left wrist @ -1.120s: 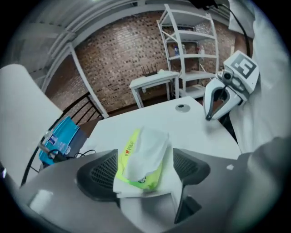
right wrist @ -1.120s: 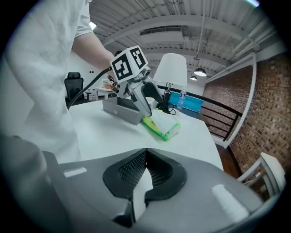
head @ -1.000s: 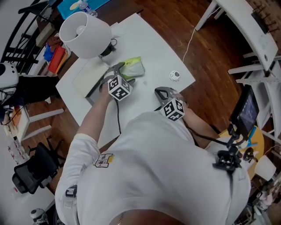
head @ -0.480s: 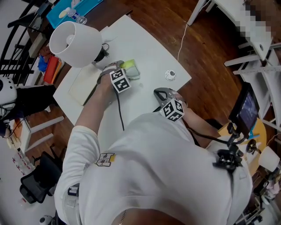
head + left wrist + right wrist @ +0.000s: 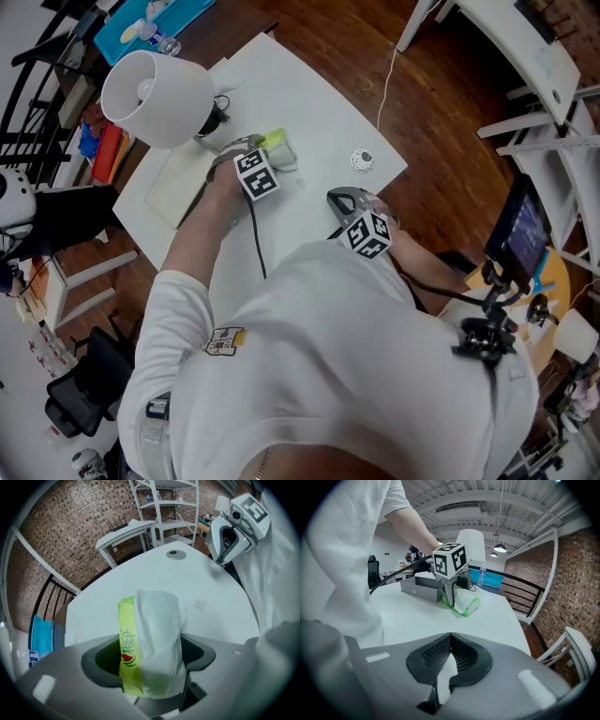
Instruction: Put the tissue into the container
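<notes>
A tissue pack [image 5: 150, 644], white with a green wrapper, lies on the white table [image 5: 309, 112]. It is small in the head view as the tissue pack [image 5: 280, 148], and shows beyond the right jaws as the tissue pack [image 5: 467, 603]. My left gripper [image 5: 150, 663] straddles it; its jaws are closing and both pads touch the pack's sides. The left gripper [image 5: 270, 152] reaches far over the table. A grey container [image 5: 423, 587] stands just beside that left gripper [image 5: 451, 595]. My right gripper [image 5: 449, 660] is shut and empty, and rests near the table's front edge as the right gripper [image 5: 343, 199].
A lamp with a white shade [image 5: 155, 98] stands at the table's far left. A small round disc [image 5: 361, 160] lies near the right edge. A beige pad [image 5: 176, 180] lies under the left arm. White furniture and a shelf rack [image 5: 171, 508] stand around on the wooden floor.
My left gripper has moved forward over the tissue pack, which now sits between its jaws. The right gripper has stayed in place.
</notes>
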A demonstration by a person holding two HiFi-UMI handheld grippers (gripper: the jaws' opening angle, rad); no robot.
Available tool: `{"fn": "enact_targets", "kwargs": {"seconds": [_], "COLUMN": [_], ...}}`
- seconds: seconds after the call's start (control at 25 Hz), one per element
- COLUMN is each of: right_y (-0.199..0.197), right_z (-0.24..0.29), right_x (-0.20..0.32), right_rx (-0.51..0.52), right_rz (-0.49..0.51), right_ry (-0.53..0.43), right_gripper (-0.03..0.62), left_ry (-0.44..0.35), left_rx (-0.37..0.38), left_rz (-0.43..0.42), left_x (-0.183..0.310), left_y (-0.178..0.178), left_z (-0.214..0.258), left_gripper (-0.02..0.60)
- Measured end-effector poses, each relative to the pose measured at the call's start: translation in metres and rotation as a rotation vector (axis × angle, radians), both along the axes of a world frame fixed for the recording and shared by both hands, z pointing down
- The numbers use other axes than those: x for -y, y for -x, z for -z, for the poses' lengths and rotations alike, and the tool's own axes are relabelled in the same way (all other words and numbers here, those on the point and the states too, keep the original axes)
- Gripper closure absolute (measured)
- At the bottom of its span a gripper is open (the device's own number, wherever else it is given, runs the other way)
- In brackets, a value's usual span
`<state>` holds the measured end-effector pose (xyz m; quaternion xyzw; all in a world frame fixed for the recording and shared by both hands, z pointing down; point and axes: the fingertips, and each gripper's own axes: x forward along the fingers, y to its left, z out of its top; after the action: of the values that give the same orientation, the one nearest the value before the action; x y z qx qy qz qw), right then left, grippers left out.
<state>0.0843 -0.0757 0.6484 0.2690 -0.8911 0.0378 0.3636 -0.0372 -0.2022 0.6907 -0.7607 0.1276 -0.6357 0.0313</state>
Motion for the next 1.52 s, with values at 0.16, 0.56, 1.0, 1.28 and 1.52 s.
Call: {"fn": "enact_targets", "kwargs": {"seconds": [0.16, 0.56, 1.0, 1.28, 1.52], "right_y": [0.002, 0.011, 0.029, 0.048, 0.074], "right_z": [0.000, 0.001, 0.010, 0.015, 0.018], "right_x": [-0.001, -0.001, -0.005, -0.016, -0.026], "right_rx": [-0.001, -0.001, 0.004, 0.007, 0.016], "right_rz": [0.003, 0.038, 0.133, 0.238, 0.319], "right_ry": [-0.004, -0.023, -0.053, -0.064, -0.074], "right_gripper": [0.594, 0.594, 0.594, 0.594, 0.594], "left_ry": [-0.012, -0.132, -0.263, -0.306, -0.265], "left_rx": [-0.007, -0.066, -0.183, -0.211, -0.170], "left_rz": [0.017, 0.065, 0.214, 0.350, 0.450], "left_x": [-0.001, 0.009, 0.002, -0.027, -0.071], "left_y": [0.001, 0.002, 0.030, 0.077, 0.131], "left_z": [0.005, 0.040, 0.112, 0.149, 0.140], "left_gripper": [0.233, 0.255, 0.255, 0.255, 0.255]}}
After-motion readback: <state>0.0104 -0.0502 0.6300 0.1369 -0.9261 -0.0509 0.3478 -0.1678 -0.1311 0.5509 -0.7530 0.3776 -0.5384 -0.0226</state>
